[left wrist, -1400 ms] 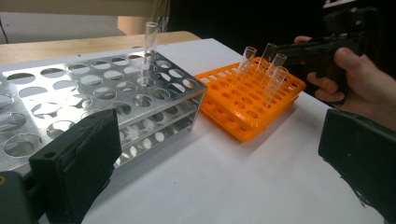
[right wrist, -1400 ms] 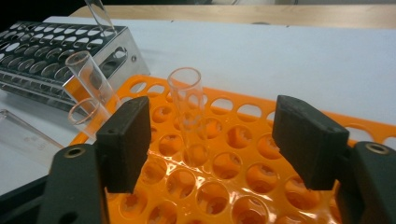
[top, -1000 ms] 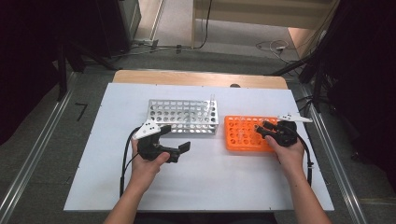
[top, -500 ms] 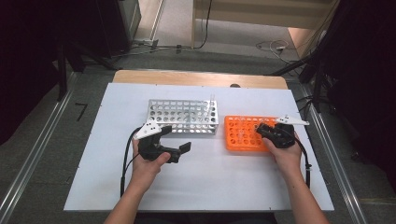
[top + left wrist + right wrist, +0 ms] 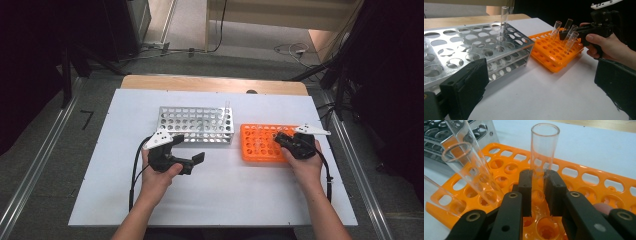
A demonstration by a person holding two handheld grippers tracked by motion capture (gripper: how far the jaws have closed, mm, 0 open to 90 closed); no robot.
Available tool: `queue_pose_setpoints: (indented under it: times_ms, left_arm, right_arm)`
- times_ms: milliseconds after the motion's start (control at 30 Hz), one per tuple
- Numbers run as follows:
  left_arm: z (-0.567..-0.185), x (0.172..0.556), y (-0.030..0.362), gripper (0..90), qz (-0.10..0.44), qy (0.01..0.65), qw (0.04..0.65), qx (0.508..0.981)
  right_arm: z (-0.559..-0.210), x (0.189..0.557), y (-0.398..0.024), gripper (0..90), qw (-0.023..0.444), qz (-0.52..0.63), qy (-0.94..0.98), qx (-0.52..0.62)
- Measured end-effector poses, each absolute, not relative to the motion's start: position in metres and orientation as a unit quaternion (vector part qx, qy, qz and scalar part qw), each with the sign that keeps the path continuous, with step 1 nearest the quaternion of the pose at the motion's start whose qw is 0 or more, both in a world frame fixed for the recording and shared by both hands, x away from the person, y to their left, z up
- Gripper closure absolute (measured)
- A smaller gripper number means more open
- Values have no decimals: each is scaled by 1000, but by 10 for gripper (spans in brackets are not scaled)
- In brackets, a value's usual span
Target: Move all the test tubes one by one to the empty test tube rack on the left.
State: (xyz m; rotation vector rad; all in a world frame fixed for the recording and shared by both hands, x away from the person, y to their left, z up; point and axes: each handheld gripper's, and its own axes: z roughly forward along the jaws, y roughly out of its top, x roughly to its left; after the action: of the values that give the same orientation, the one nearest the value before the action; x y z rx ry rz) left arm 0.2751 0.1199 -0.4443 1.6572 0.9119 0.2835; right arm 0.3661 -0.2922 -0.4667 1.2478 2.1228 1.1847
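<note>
Jaws of right gripper (image 5: 537, 195), having just closed, clamped on upright test tube (image 5: 544, 152) seated in orange rack (image 5: 599, 185); left gripper (image 5: 185, 152) idle, wide open; advisable: lift straight up, clearing leaning neighbour tubes (image 5: 471, 170).

a white table top (image 5: 215, 195) carries two racks side by side near its centre. the metal rack (image 5: 196, 124) sits at about eleven o'clock from the middle, the orange rack (image 5: 260, 141) at two o'clock, just beside it, with a narrow gap between.
</note>
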Motion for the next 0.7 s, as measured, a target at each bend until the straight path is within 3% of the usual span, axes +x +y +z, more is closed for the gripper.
queue_pose_setpoints:
  times_ms: [700]
  left_arm:
    - [-439,273,122,0,130,387,581,704]
  right_arm:
    - [-415,345,-303,743,227,464,743,425]
